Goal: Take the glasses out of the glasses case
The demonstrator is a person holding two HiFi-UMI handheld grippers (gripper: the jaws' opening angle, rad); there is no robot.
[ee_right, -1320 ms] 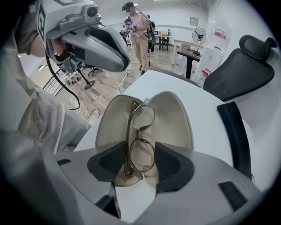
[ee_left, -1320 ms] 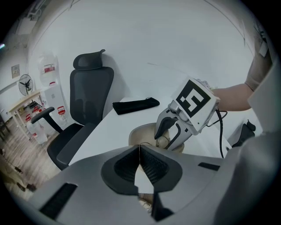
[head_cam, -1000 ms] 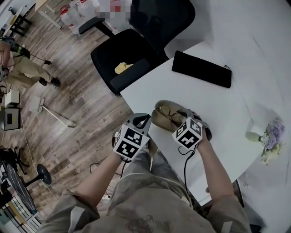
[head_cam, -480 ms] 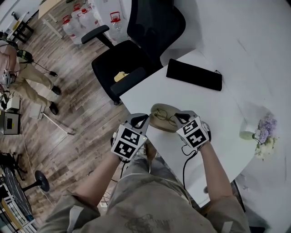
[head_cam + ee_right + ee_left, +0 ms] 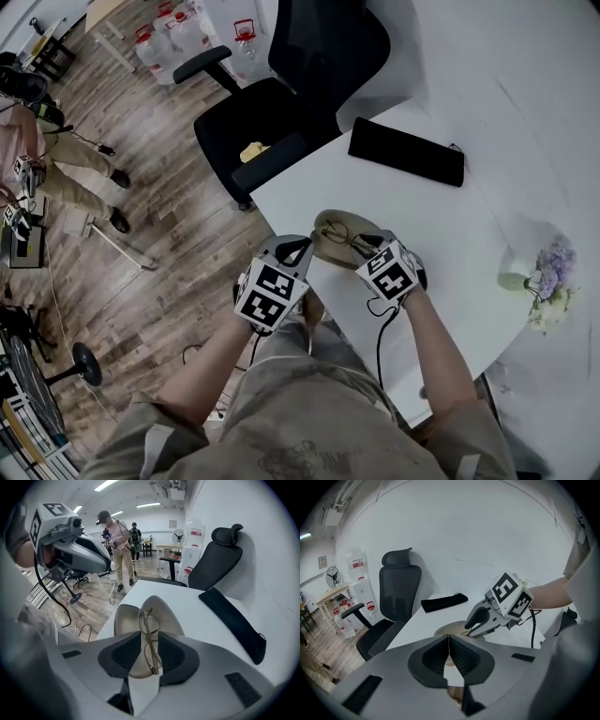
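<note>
Presently found the glasses (image 5: pixel 149 639) folded and standing edge-on in the open glasses case (image 5: pixel 123 620), close to the near edge of the desk (image 5: pixel 450 234). Judged not yet lifted out.

Noted the right gripper (image 5: pixel 151 657) straddling the frame, fingers having just been opening and now set at a moderate gap. Frame between the pads, with a clear gap on either side, so no grip recorded. Unable to confirm contact of the frame with the case wall or with a finger.

Noted the left gripper (image 5: pixel 294 246) held just beside the case at the desk edge, fingers pressed together on nothing.

Handling assessment:
- Judged a light, thin wire frame with round lenses.
- Probably springy at the temples and easily bent, with lenses prone to smearing and scratching.
- Judged smooth, and liable to slip or twist between flat pads if pinched at one point only.

Recommendations:
- Take hold across the folded temples near the hinge, or at the bridge, never on the lenses.
- Close gently, with no more force than needed to stop shifting.
- Lift straight up, clear of the case rim.
- Steady the case with the left gripper, as probably light enough to come up with the frame.
</note>
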